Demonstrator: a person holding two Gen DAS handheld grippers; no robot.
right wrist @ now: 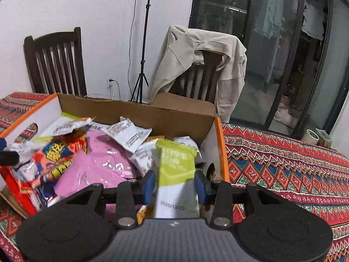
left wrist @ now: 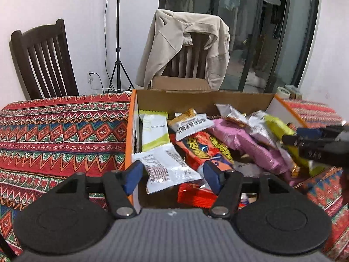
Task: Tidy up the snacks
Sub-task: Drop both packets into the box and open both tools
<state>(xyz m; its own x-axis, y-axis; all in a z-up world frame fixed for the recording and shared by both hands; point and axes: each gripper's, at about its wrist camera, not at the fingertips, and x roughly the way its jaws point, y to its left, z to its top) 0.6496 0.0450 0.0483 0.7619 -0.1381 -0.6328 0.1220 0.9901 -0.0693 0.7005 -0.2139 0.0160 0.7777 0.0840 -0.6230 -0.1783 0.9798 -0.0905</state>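
An open cardboard box (left wrist: 196,100) with an orange rim holds several snack packets. In the left wrist view my left gripper (left wrist: 172,175) hangs open over the box's near left corner. A white packet (left wrist: 170,170) lies between its blue pads on the pile, and the pads do not press it. Beside it are a red-orange packet (left wrist: 196,150) and a pink packet (left wrist: 246,144). My right gripper (right wrist: 175,185) is shut on a green and white packet (right wrist: 176,170), held upright over the right end of the box (right wrist: 130,111). The right gripper (left wrist: 290,138) shows blurred at the right edge of the left wrist view.
The box stands on a table with a red patterned cloth (left wrist: 54,131), which extends to either side of it. Behind the table are a dark wooden chair (left wrist: 43,59), a chair draped with a beige coat (left wrist: 185,43) and a tripod stand (left wrist: 118,65). A tape roll (right wrist: 312,136) sits at the far right.
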